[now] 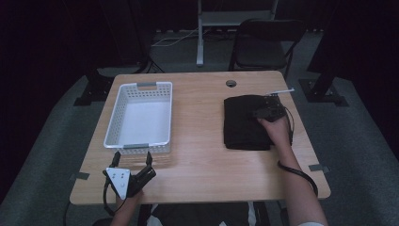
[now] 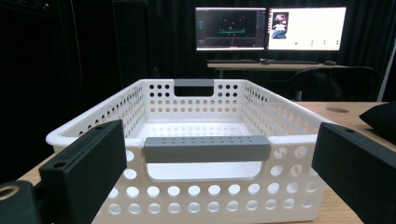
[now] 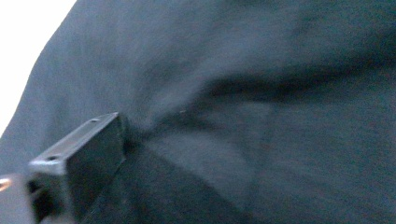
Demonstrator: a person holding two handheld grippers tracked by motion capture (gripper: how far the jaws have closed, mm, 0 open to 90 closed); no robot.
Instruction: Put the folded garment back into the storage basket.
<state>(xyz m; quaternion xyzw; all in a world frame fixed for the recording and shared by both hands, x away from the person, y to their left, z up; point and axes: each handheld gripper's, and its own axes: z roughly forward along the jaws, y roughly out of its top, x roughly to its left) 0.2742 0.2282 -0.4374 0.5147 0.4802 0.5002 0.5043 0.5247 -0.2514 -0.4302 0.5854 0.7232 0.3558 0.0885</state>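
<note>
table (image 1: 202, 155): pale wood, bearing everything; its near and right edges are close to the work, so a cloth dragged carelessly could slide off the right side
basket (image 1: 141, 117): white, perforated, grey handles, standing on the left half of the table, nothing in it; it looks light and could skid if a load is dropped against its rim
black cloth (image 1: 244, 122): folded, lying flat on the right half, well apart from the basket; a lift from one spot could let the fold fall open and trail over the wood
right gripper (image 1: 269, 112): down on the far right part of the cloth, jaws spread wide; one jaw digs into a crease, nothing clamped yet; closing now might catch only the top layer
left gripper (image 1: 134, 162): just short of the basket's near handle, jaws wide apart, holding nothing; a push forward would shove the basket
</note>
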